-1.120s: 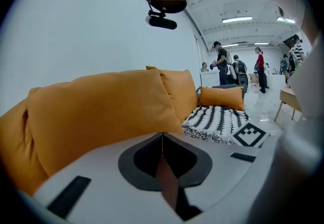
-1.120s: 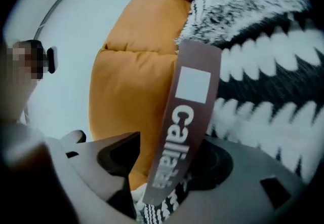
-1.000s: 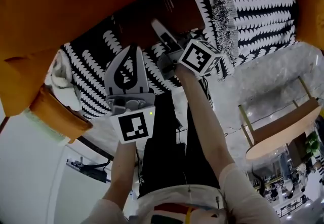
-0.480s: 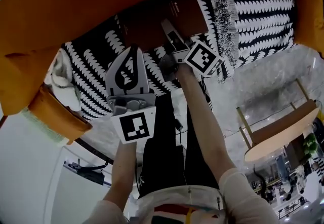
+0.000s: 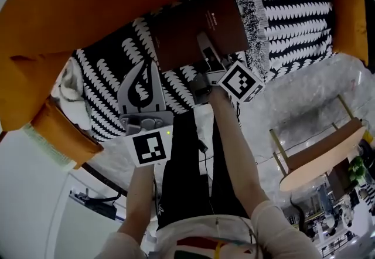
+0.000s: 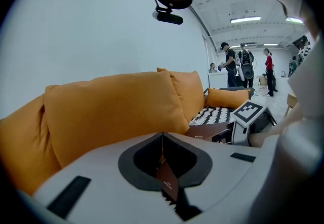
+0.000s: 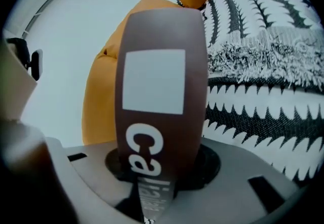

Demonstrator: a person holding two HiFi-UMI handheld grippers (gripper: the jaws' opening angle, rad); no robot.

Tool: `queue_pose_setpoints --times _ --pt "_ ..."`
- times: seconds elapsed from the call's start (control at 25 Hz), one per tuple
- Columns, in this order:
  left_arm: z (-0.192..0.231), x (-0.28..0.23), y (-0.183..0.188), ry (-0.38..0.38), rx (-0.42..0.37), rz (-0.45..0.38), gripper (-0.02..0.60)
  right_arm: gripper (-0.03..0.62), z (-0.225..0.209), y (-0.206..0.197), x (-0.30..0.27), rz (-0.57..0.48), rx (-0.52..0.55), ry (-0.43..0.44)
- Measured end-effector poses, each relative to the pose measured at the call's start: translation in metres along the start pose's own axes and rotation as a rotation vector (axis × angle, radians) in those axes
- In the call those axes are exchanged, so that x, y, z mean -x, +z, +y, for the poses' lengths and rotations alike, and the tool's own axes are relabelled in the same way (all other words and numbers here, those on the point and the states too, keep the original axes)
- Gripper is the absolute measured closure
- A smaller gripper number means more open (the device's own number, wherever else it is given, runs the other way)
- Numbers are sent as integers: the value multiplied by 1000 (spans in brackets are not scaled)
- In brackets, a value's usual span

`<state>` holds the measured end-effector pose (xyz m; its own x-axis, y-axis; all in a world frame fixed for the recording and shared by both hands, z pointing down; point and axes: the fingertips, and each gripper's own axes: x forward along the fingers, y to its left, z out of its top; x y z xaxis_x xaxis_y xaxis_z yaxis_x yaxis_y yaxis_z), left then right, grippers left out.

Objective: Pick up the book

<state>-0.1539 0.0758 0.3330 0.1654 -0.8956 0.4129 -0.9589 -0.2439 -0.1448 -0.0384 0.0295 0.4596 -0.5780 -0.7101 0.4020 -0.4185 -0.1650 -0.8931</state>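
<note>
In my head view, the orange sofa (image 5: 88, 12) fills the upper left of the frame. A black-and-white throw (image 5: 299, 12) with a grey fringe (image 5: 251, 12) is spread over its seat. At the left lie an orange cushion (image 5: 58, 132) and a pale cloth (image 5: 67, 85). The book (image 5: 193, 26) is over the throw at upper centre; I cannot tell if it touches.

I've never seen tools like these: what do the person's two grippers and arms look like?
Both the left gripper and right gripper are pale grey, with two long tapering jaws and a white cube bearing black square markers. A small green light glows on the left one. The person wears short pale sleeves. The right jaws are closing on a brown book.
</note>
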Motion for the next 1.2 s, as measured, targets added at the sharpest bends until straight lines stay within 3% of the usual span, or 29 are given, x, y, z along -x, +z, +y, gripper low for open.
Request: queue_pose_setpoints --times 0.2,0.4,0.72,0.92,1.04,1.2 --pt "-6 -7 11 10 -7 -31 573 434 22 28 27 -60 46 51" --pt "-19 -14 27 -6 -15 -57 574 436 40 59 61 -168 12 102" --pt "-39 -13 61 -41 -26 -57 572 436 87 96 120 -194 210 122" --pt "-52 -16 85 -75 -114 -60 573 437 130 116 147 -194 399 161" --pt "-48 -8 126 -42 -60 -117 574 437 168 120 162 -175 462 187" --pt "-44 11 212 -46 -63 -212 574 437 243 135 193 -160 601 222"
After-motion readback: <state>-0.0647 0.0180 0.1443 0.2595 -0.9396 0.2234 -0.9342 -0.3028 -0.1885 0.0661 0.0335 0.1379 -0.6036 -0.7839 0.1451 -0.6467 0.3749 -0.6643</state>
